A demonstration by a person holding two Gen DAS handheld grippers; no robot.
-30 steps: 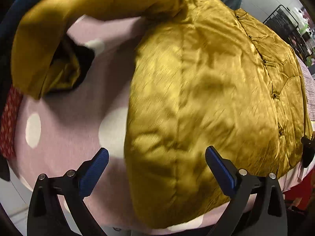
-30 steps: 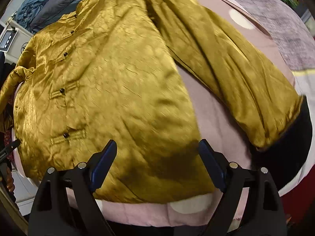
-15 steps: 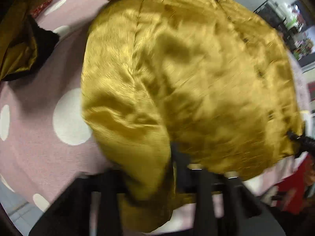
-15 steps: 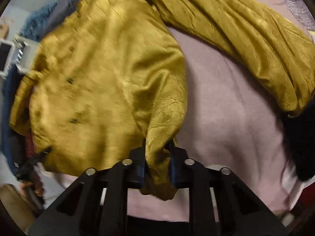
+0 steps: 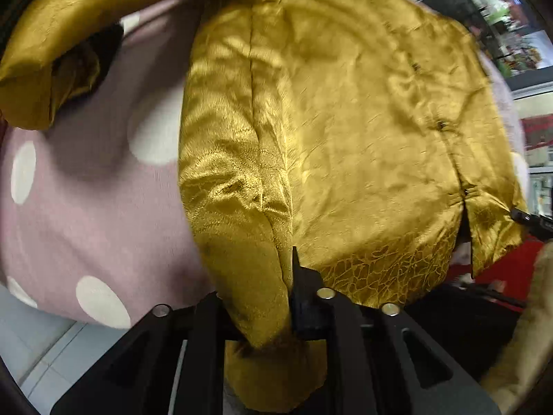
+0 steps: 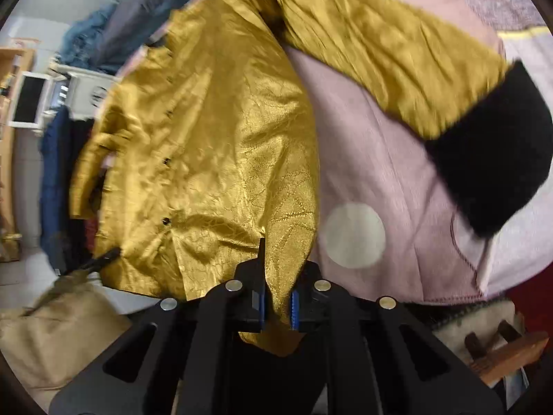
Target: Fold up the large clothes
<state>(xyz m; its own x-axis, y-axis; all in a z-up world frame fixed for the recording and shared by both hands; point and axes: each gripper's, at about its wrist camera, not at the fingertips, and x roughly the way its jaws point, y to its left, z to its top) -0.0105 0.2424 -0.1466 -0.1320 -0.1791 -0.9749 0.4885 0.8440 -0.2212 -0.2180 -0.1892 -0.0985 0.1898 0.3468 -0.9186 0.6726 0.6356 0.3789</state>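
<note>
A shiny gold satin jacket (image 5: pixel 345 131) with small dark buttons lies front up on a pink sheet with white dots (image 5: pixel 86 207). My left gripper (image 5: pixel 273 307) is shut on the jacket's hem at its left bottom corner, cloth bunched between the jaws. My right gripper (image 6: pixel 276 297) is shut on the hem of the jacket (image 6: pixel 214 159) at the right bottom corner. One sleeve (image 6: pixel 397 52) with a black cuff (image 6: pixel 490 166) stretches out to the right. The other sleeve (image 5: pixel 103 10) curls at the upper left. The lower hem is lifted off the sheet.
The pink sheet (image 6: pixel 380 180) ends at an edge just before the grippers. Blue and dark clothes (image 6: pixel 58 159) hang at the left, with a white appliance (image 6: pixel 31 100) behind. A tan cloth (image 6: pixel 52 328) lies below left, a wooden piece (image 6: pixel 511 349) at the lower right.
One second ago both grippers were open above the hem. They closed on the two bottom corners and have lifted and pulled the hem toward me.
</note>
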